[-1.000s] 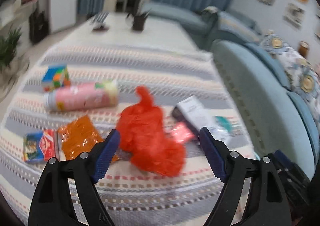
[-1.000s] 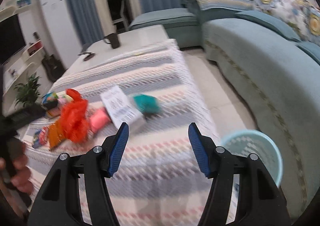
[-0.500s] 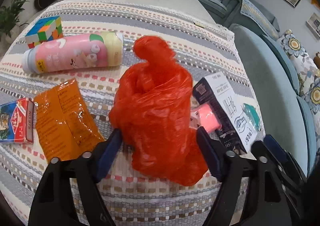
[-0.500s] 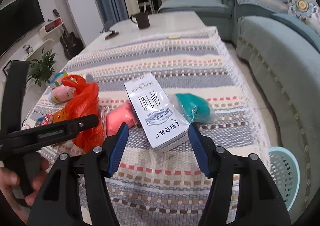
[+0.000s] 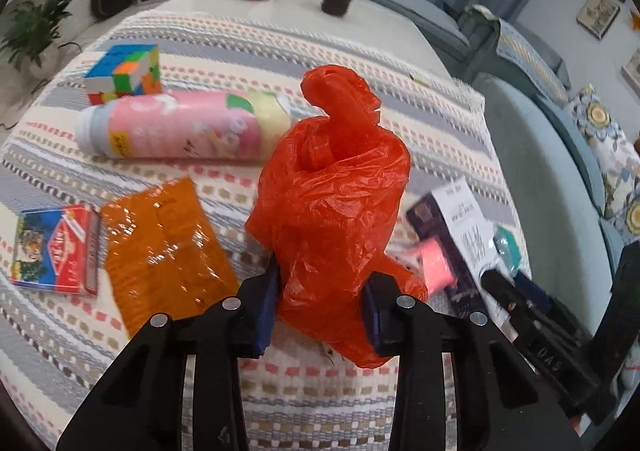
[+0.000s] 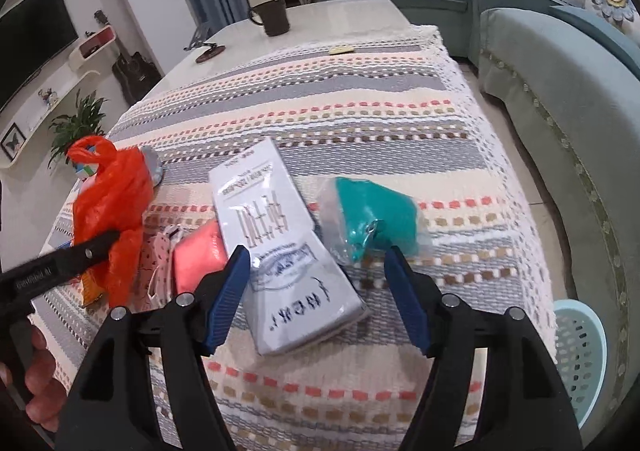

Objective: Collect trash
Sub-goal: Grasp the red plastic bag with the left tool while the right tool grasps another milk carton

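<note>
Left gripper [image 5: 320, 303], lower centre, is pinching the crumpled red plastic bag [image 5: 332, 207] low down; light, limp, slippery film; right gripper [image 6: 318, 291] is hovering open.

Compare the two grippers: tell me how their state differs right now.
The left gripper has its fingers pressed into the red plastic bag, while the right gripper is spread wide and grips nothing. The left one's fingers sit on either side of the crumpled bag; the right one's frame the near end of a white box without touching it. Both have black frames with blue pads and sit over the striped tablecloth.
</note>
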The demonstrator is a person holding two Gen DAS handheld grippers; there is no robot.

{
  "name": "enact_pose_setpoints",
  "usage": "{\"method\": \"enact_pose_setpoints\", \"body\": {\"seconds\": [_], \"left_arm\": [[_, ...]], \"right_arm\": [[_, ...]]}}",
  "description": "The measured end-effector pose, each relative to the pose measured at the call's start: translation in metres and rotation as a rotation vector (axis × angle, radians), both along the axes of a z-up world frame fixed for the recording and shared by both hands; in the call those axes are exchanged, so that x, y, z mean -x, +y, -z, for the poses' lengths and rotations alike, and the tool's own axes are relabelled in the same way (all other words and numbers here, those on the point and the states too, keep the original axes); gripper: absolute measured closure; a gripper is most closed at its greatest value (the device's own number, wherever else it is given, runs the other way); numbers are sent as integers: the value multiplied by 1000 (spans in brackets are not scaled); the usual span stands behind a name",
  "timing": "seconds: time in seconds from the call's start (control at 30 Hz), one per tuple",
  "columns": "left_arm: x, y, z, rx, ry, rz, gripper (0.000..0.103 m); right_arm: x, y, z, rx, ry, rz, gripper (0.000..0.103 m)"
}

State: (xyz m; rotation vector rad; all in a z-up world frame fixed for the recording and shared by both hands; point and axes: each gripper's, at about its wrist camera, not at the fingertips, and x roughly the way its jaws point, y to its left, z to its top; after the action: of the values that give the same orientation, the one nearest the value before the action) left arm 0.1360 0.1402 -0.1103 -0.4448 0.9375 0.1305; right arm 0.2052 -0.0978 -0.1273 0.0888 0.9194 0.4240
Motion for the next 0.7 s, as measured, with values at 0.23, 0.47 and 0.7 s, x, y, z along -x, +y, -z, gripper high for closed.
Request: {"method": "enact_pose_setpoints", "body": {"seconds": [0.23, 0.47, 0.7], "left_arm": [[4, 5, -5, 20, -29, 3, 70], [3, -3, -16, 3, -82, 28, 70], [3, -15, -20, -18, -98, 61, 70]], "right_arm": [[5, 21, 13, 37, 43, -7, 24], [43, 14, 8, 92, 10, 30, 48], [114, -14, 13, 71, 93, 47, 47]]}}
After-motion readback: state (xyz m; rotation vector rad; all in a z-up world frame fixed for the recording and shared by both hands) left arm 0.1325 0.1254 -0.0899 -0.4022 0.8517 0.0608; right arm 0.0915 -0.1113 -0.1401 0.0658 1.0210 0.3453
